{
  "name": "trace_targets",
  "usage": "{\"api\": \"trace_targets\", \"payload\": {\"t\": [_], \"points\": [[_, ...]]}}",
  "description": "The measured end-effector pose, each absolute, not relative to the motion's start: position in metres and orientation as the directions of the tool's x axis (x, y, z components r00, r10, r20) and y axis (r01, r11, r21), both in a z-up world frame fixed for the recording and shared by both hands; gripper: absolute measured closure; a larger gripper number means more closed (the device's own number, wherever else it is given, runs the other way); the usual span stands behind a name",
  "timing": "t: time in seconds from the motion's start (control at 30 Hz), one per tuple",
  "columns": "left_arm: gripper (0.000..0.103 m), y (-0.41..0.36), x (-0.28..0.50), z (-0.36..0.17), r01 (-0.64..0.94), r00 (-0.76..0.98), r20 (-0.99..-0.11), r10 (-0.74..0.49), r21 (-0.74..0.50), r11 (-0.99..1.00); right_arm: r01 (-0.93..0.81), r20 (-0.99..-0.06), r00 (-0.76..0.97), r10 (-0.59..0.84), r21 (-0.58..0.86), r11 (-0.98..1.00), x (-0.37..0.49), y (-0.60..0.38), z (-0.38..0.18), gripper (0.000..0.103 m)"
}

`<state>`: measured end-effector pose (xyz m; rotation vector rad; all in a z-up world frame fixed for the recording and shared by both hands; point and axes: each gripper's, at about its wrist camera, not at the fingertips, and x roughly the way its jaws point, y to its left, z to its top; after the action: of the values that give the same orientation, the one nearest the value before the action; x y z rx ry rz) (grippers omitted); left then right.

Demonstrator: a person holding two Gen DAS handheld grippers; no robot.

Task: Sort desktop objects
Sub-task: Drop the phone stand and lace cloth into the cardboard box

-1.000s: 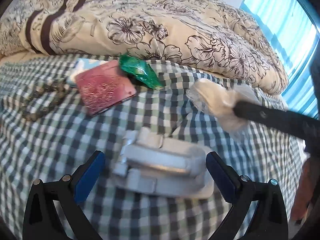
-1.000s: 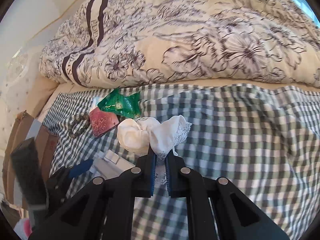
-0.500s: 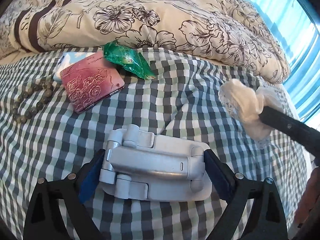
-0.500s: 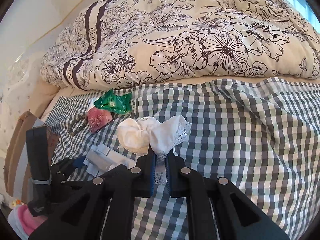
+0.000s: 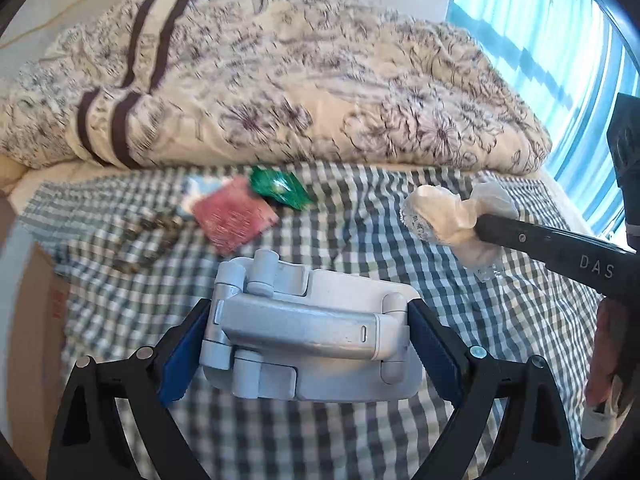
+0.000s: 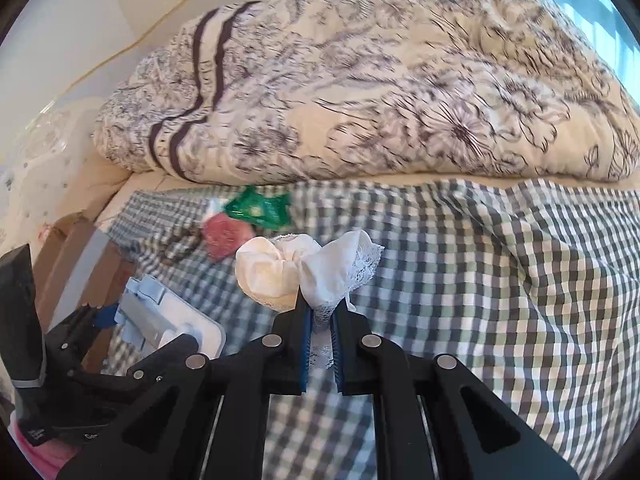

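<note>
Phone stand (image 5: 312,336) on bed (image 5: 500,320), nearest. Wallet (image 5: 234,220) behind it, to left; packet (image 5: 280,188) just behind wallet. Duvet (image 5: 280,92) at back.

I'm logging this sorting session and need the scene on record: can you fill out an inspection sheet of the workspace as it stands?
Surface: bed covered by a checked sheet, wrinkled.
Job's things: grey folding stand; white lace-trimmed cloth; red patterned case; green packet; a pale blue item partly under the case; beads, blurred.
Clutter: floral quilt bunched along the far side.
Grippers: left gripper closed on the stand's two ends; right gripper shut on the cloth.
Cables: nothing seen.
Surroundings: cardboard box beside the bed; blue curtained window.
</note>
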<state>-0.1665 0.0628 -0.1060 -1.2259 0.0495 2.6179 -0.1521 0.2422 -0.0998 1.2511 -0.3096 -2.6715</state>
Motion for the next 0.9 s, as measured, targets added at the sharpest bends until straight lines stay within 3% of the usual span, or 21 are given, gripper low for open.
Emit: {"api": "trace_targets", "payload": {"t": [0.6, 0.9], "points": [[0.008, -0.062, -0.068, 0.036, -0.120, -0.752, -0.649, 0.116, -0.038, -0.992, 0.293, -0.664, -0.666, -0.341, 0.187, -0.938, -0.076, 0.077, 0.041, 0.094], [0.008, -0.166, -0.032, 0.052, 0.009, -0.761, -0.648, -0.007, -0.001, -1.000, 0.438, -0.651, -0.598, -0.467, 0.222, -0.871, -0.066, -0.058, 0.061, 0.094]]}}
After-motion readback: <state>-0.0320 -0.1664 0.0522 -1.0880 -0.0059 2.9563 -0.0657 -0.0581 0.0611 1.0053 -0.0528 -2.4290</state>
